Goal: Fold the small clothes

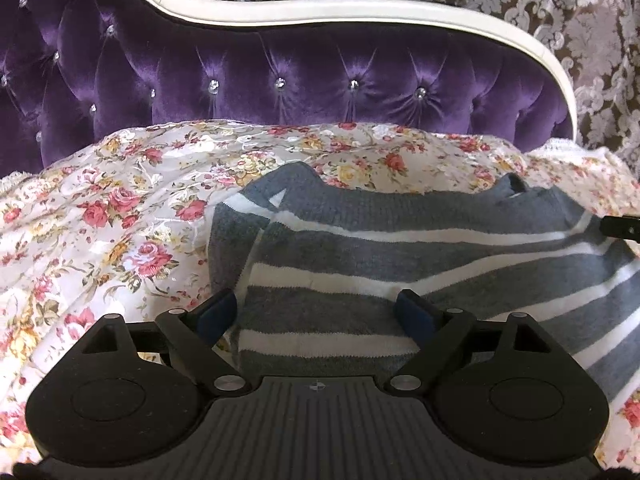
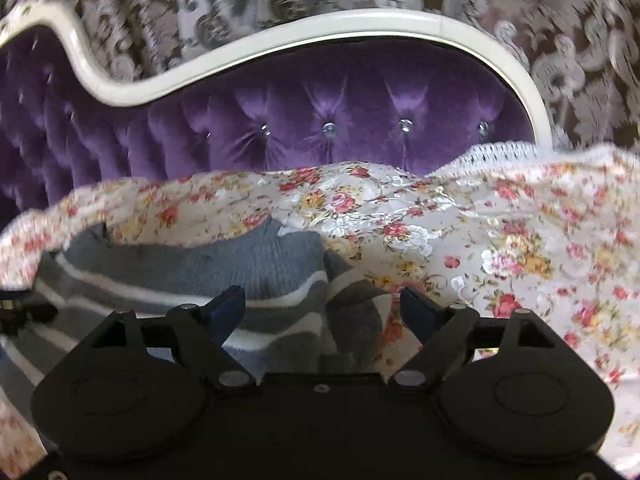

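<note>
A small grey and white striped knit sweater [image 1: 400, 256] lies spread on a floral bedspread [image 1: 120, 208]. In the left wrist view my left gripper [image 1: 320, 312] is open, its blue-padded fingers wide apart over the sweater's left side near a folded-in sleeve. In the right wrist view the sweater [image 2: 224, 272] lies at left and centre. My right gripper [image 2: 322, 306] is open over the sweater's right edge, where a sleeve is bunched. A part of the other gripper [image 1: 622, 227] shows at the right edge of the left wrist view.
A purple tufted headboard [image 1: 280, 80] with a white curved frame [image 1: 360, 12] stands just behind the bedspread. Patterned damask wallpaper [image 1: 580, 40] is behind it. The bedspread [image 2: 520, 248] has a white lace edge at the far right.
</note>
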`<state>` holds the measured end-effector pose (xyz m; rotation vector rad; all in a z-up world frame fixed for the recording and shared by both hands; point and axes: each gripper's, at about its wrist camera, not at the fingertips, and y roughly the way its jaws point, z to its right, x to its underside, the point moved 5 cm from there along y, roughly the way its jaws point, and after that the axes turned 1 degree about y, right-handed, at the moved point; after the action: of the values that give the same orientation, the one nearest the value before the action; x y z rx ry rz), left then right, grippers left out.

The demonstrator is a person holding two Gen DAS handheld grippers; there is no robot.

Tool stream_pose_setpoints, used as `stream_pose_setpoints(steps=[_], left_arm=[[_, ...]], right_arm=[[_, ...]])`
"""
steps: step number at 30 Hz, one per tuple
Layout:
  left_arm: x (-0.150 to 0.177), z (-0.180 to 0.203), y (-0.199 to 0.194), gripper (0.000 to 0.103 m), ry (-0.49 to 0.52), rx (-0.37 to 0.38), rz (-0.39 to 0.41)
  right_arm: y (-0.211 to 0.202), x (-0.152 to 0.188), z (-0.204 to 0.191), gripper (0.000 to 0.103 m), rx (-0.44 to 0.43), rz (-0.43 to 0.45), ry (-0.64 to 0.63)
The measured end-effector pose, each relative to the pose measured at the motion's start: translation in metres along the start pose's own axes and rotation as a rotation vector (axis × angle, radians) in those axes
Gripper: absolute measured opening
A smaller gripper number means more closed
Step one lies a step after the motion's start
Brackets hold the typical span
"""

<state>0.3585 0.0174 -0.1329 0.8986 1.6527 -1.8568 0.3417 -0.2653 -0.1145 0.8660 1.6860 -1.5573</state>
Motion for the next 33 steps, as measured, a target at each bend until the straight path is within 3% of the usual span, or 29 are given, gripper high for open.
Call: stream_pose_setpoints(steps=[3,8,14,21,24,28,30,33], left_arm=[[-0.003,0.006,-0.003,0.087,0.027,-0.02,-0.015],[-0.011,0.024,-0.018,0.087,0.097,-0.018,0.004],[-0.031,0.059,-0.021,0.087,0.16,0.034,0.027],[-0.032,0.09,0.015,0.087,0.195,0.05,-0.055],[-0.028,0.09,0.027,0.097,0.187,0.039,-0.058],[-0.026,0.071,0.04,0.103,0.041,0.095,-0.117],[-0.025,0.071,0.04,0.103,0.069,0.096,-0.114],[-0.021,0.073,0.039,0.103,0.066,0.085,-0.101]], right_arm=[[0.001,0.001,-0.013,0.09,-0.026,-0.009,-0.055],[0.018,0.019,-0.031,0.093,-0.019,-0.107,-0.199],[0.02,0.019,-0.026,0.097,-0.037,-0.109,-0.154],[0.018,0.021,-0.024,0.098,-0.044,-0.112,-0.124],[0.017,0.021,-0.024,0.098,-0.048,-0.114,-0.114],[0.016,0.02,-0.016,0.099,-0.069,-0.129,-0.058],[0.013,0.017,-0.006,0.099,-0.09,-0.139,0.015],[0.009,0.016,0.025,0.1,-0.166,-0.159,0.257]])
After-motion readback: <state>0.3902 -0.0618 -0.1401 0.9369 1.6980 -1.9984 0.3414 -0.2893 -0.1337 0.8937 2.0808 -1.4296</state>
